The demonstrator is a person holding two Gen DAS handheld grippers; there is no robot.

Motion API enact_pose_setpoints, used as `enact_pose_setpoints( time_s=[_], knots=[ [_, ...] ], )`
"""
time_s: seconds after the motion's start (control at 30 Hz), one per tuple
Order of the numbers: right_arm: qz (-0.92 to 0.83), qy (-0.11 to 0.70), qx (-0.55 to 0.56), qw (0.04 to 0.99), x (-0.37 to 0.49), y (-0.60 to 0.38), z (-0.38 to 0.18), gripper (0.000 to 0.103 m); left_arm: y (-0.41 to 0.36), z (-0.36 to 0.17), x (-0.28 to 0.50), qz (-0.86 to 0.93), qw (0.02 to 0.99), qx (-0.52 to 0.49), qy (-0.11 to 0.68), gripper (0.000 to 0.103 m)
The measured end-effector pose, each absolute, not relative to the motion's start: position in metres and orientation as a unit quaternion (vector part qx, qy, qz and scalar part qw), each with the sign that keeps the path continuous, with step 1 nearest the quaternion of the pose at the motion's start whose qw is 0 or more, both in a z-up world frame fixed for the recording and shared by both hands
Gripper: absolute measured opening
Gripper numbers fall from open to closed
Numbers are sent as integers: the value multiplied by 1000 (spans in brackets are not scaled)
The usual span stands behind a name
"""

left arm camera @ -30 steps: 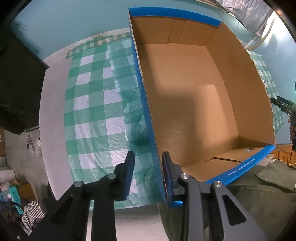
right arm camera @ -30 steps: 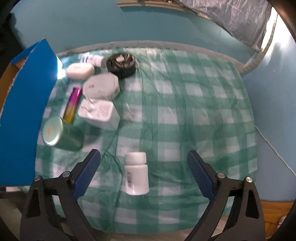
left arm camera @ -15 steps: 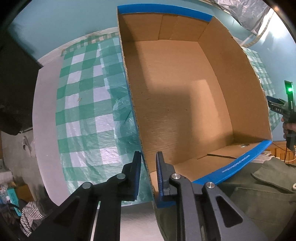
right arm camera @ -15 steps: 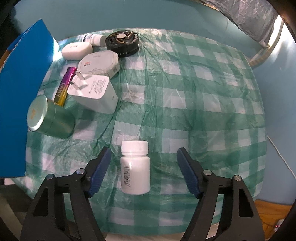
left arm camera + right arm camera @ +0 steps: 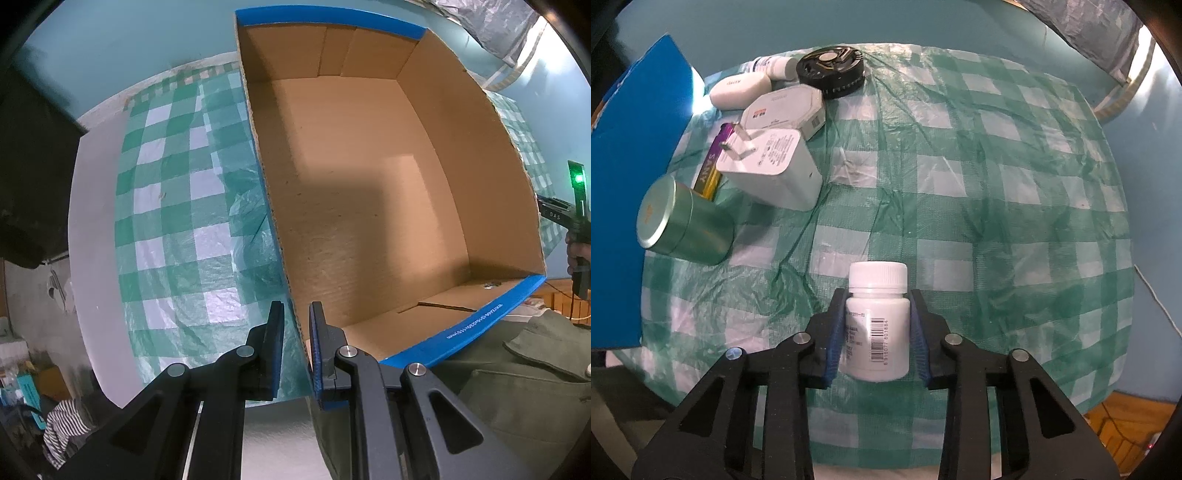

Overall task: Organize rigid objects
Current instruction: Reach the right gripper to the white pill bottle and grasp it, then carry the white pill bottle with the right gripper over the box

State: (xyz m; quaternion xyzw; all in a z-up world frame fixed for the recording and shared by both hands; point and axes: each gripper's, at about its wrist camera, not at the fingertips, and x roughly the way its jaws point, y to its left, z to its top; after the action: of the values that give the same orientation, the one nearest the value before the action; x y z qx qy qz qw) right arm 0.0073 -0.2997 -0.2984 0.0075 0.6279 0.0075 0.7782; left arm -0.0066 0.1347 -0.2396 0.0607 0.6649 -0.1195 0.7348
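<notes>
The right gripper [image 5: 877, 332] has its blue pads pressed against both sides of a white pill bottle [image 5: 876, 325], which lies on its side on the green checked tablecloth [image 5: 979, 192] with its ribbed cap pointing away from the gripper and its barcode label facing up. Further back on the left of the cloth sits a cluster of other things: a round green tin [image 5: 683, 221] lying tipped on its side, a white plug adapter [image 5: 774, 168] with its two metal prongs sticking out, a purple and yellow battery [image 5: 713, 168] tucked between the tin and the adapter, a flat white hexagonal box [image 5: 786, 110], a small white oblong case [image 5: 740, 90], a little white bottle [image 5: 774, 66] and a black round fan-like disc [image 5: 831, 72]. The blue outer wall of a cardboard box [image 5: 624, 192] stands just left of the tin. Over on the other side, the left gripper [image 5: 295, 343] straddles the near corner of that box's side wall [image 5: 273, 206], one finger outside and one inside, the jaws narrow around the cardboard; whether the pads actually press on it I cannot tell. The box's brown inside [image 5: 369, 192] lies open to view with nothing visible on its floor.
</notes>
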Motion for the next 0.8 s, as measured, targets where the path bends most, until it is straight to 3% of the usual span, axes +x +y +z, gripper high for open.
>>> enact_pose_setpoints(
  time_s=[0.27,0.4,0.47,0.6,0.8],
  knots=[
    [16,620,3,784,12,-296,-288,32,138,-239,-4,-114,728,58,674,14],
    [18,615,5,789,22,-301,-271,32,138,-238,-4,-106,726,63,676,29],
    [19,610,9,792,25,-298,-266,32,140,-236,-5,-106,729,59,673,30],
    [25,601,11,799,32,-292,-254,32,140,-235,-6,-113,729,53,673,15],
    [35,591,4,806,38,-285,-244,32,134,-236,-8,-120,725,60,675,9]
  ],
)
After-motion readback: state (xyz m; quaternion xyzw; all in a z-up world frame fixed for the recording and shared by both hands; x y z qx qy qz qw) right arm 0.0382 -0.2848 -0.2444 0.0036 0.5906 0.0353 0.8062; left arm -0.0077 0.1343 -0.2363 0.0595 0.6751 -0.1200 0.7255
